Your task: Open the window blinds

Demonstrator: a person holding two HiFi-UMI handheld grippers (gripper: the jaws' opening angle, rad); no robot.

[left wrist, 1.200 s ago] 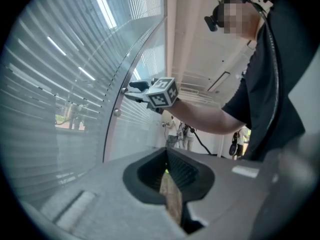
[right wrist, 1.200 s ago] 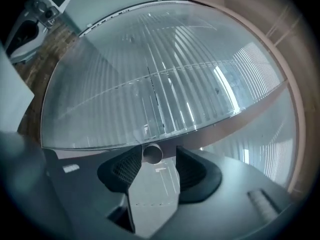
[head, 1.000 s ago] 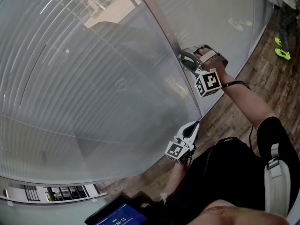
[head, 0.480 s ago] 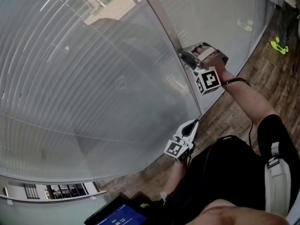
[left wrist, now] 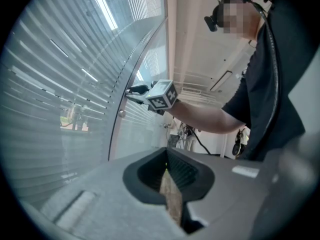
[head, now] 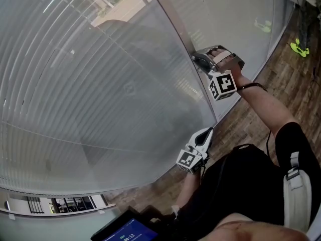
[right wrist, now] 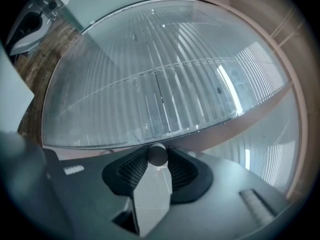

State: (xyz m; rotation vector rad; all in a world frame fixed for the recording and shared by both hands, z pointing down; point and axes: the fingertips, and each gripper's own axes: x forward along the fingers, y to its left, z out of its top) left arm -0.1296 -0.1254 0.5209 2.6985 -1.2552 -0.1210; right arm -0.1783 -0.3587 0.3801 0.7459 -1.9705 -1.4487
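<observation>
— So, nearest to us first: what is our left gripper [head: 208, 133] doing?

— Very little. It hangs low by our body, jaws pressed together with nothing between them, its tip pointing toward the glass [head: 150, 134] without touching it.

— And higher up?

— Our right gripper [head: 199, 63] is at the upright frame [head: 175, 29] between the two panes, where a small round knob [right wrist: 157, 154] sticks out. Its jaws have just been closing, and the knob sits between them with the pads pressed on its sides, so we count it as grasped.

— Then we are at the step of taking hold of the control?

— We think so. The grip looks made, but the turning is not yet done, judging by the blinds [head: 85, 84]. They lie behind the glass with the slats almost flat on one another, only thin streaks of light between them.

— What does the next move ask of us?

— Most likely a roll of the wrist about the knob's own axis, with a firm grip so the smooth round knob does not slip in the pads. We cannot tell which way opens the slats, so we should watch them for the first tilt.
</observation>
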